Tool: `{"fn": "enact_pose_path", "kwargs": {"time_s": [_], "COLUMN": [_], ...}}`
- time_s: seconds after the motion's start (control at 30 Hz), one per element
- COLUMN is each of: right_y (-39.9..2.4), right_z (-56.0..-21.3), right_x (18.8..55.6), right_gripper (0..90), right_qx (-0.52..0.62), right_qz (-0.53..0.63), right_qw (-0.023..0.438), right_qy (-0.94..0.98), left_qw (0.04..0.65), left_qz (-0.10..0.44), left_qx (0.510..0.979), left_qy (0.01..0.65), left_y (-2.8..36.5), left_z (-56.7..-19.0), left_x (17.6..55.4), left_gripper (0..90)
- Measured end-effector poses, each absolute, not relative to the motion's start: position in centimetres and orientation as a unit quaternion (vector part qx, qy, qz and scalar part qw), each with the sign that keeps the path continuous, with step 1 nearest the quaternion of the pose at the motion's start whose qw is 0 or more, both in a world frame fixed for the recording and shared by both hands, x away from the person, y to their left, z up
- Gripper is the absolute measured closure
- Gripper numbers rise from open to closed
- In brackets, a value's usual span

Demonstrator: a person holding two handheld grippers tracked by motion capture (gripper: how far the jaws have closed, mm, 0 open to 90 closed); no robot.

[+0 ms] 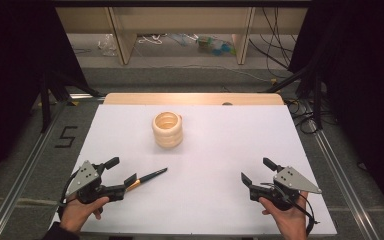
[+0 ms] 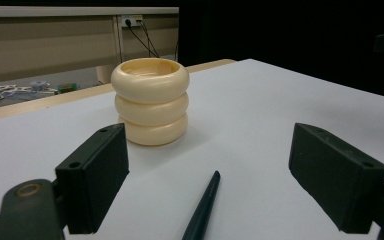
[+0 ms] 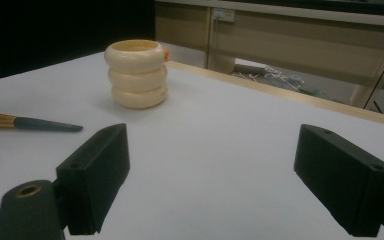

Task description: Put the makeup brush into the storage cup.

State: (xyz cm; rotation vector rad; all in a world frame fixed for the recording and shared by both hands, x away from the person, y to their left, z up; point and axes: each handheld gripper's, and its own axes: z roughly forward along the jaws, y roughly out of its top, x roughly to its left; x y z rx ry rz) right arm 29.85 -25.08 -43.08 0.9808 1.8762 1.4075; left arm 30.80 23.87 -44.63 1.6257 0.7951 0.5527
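Observation:
A cream ribbed holder [image 1: 167, 129] made of three stacked rings stands upright on the white table top [image 1: 220, 150], toward the back middle; it also rises ahead in the left gripper view [image 2: 151, 101] and the right gripper view [image 3: 136, 73]. A dark-handled brush [image 1: 147, 178] with a gold ferrule lies flat near the front left. Its handle tip [image 2: 202, 210] lies on the table between the open jaws of my left gripper [image 1: 122, 171], untouched. My right gripper [image 1: 258, 171] is open at the front right, with nothing between its jaws; the brush [image 3: 27, 123] lies off to its left.
A pale wooden strip [image 1: 192, 98] borders the table's far edge. Beyond it are table legs, cables and small clutter on the floor [image 1: 215, 45]. Metal rails [image 1: 25, 165] run along both sides of the table.

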Motion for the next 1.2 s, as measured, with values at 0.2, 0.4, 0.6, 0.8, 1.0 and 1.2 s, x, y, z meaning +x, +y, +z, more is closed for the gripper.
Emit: {"fn": "enact_pose_path", "kwargs": {"time_s": [0.2, 0.4, 0.6, 0.8, 1.0, 1.2], "right_y": [-25.1, -25.0, -24.9, -24.7, -24.5, -24.5], "right_z": [-43.1, -43.2, -43.3, -43.5, -43.6, -43.6], "right_x": [29.8, 29.9, 29.9, 30.0, 30.1, 30.2], "right_gripper": [15.6, 15.9, 16.5, 17.0, 17.5, 17.7], "right_qx": [0.371, 0.374, 0.373, 0.374, 0.372, 0.371], "right_qz": [0.523, 0.514, 0.512, 0.511, 0.510, 0.508], "right_qw": [0.296, 0.292, 0.287, 0.284, 0.281, 0.277], "right_qy": [0.708, 0.715, 0.719, 0.720, 0.723, 0.726], "left_qw": [0.583, 0.578, 0.568, 0.551, 0.525, 0.495], "left_qz": [0.235, 0.232, 0.219, 0.217, 0.197, 0.193], "left_qx": [0.698, 0.703, 0.719, 0.734, 0.756, 0.780], "left_qy": [0.343, 0.342, 0.335, 0.333, 0.337, 0.331], "left_y": [23.8, 23.7, 23.1, 23.1, 22.9, 22.5], "left_z": [-44.7, -44.8, -45.2, -45.3, -45.0, -44.4], "left_x": [30.8, 30.9, 31.0, 31.3, 31.8, 32.4], "left_gripper": [16.1, 16.0, 15.9, 16.0, 16.3, 16.7]}}
